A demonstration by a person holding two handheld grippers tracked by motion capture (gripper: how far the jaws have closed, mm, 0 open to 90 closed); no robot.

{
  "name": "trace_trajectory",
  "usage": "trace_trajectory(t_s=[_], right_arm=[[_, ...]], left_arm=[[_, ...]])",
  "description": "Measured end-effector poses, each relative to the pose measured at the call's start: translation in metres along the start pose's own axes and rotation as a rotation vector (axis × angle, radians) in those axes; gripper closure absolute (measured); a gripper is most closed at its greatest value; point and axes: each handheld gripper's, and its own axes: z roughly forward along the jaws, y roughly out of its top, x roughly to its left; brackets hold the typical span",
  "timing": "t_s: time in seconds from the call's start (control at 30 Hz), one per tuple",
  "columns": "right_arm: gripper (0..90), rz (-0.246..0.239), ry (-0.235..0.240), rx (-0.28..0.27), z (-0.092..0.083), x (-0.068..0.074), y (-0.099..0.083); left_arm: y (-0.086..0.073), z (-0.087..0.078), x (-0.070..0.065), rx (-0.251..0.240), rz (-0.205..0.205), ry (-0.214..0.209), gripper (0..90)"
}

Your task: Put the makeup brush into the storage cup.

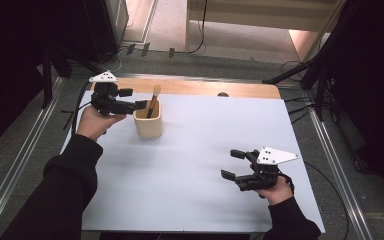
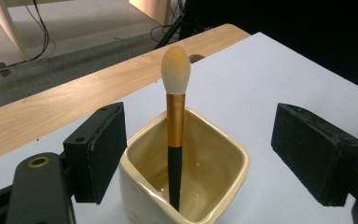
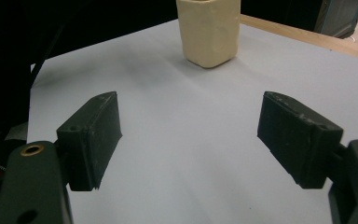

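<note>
A cream square cup (image 1: 148, 125) stands at the back left of the white mat (image 1: 195, 150). A makeup brush (image 1: 153, 100) with a black and gold handle stands in it, pale bristles up. My left gripper (image 1: 135, 99) is level at the cup's left, just above its rim. In the left gripper view the brush (image 2: 175, 116) rises from the cup (image 2: 235, 154) between the wide-apart jaws of my left gripper (image 2: 205, 149), and neither pad touches it. My right gripper (image 1: 231, 164) rests open near the front right with nothing in it. The right gripper view has the cup (image 3: 209, 32) far ahead of my right gripper (image 3: 189, 140).
A strip of wooden tabletop (image 1: 195, 87) runs behind the mat. Dark stands and cables (image 1: 320, 85) flank the table on both sides. The mat between the cup and my right gripper is bare.
</note>
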Motion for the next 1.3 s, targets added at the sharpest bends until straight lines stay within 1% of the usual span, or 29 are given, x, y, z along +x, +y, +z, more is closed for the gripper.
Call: trace_trajectory(t_s=[0.13,0.2,0.27,0.33,0.43,0.5,0.57,0.7,0.73,0.77,0.83,0.87,0.93,1.0,1.13,1.23,1.3], right_arm=[[22.2,0.000,0.000,-0.001,0.000,0.000,0.000],[22.3,0.003,0.002,0.002,0.000,0.000,0.000],[22.3,0.002,0.002,0.001,0.000,0.000,0.000],[22.3,-0.002,-0.001,0.000,0.000,0.000,0.000],[22.3,0.001,-0.003,0.000,0.000,0.000,0.000],[22.2,-0.001,-0.003,0.000,0.000,0.000,0.000],[22.3,-0.002,-0.003,0.001,0.000,0.000,0.000],[22.3,0.000,-0.004,0.001,0.000,0.000,0.000],[22.2,0.000,-0.004,0.002,0.000,0.000,0.000],[22.2,0.000,-0.004,0.002,0.000,0.000,0.000],[22.3,-0.001,-0.004,0.001,0.000,0.000,0.000],[22.3,-0.001,-0.004,0.001,0.000,0.000,0.000],[22.3,0.005,-0.004,0.000,0.000,0.000,0.000],[22.3,0.006,-0.005,0.001,0.000,0.000,0.000],[22.3,0.005,-0.004,-0.001,0.000,-0.001,0.000],[22.3,0.008,-0.004,-0.001,0.000,0.000,0.000],[22.3,0.005,-0.004,-0.002,0.000,0.000,0.000]], left_arm=[[-0.001,-0.004,-0.002,0.002,0.005,-0.009,17.4],[-0.002,-0.006,-0.004,0.002,0.017,-0.006,16.7],[-0.003,-0.008,-0.005,-0.006,0.010,-0.016,16.3],[-0.003,-0.010,-0.005,0.000,0.007,-0.023,15.8],[-0.006,-0.012,-0.006,-0.005,0.006,-0.032,14.7],[-0.007,-0.014,-0.007,-0.003,0.011,-0.016,14.6],[-0.009,-0.015,-0.007,-0.007,0.007,-0.033,13.9],[-0.013,-0.019,-0.007,-0.015,0.004,-0.042,11.8],[-0.014,-0.019,-0.007,-0.020,0.007,-0.041,7.3],[-0.015,-0.019,-0.007,-0.020,0.014,-0.037,7.3],[-0.017,-0.020,-0.008,-0.013,0.030,-0.019,1.3],[-0.017,-0.020,-0.008,-0.010,0.037,-0.022,0.0],[-0.018,-0.022,-0.009,0.002,0.052,-0.026,0.0],[-0.019,-0.023,-0.010,-0.006,0.057,-0.024,0.0],[-0.023,-0.026,-0.011,-0.023,0.052,-0.030,0.0],[-0.028,-0.028,-0.011,-0.024,0.051,-0.024,0.0],[-0.031,-0.029,-0.012,0.000,0.057,-0.017,0.0]])
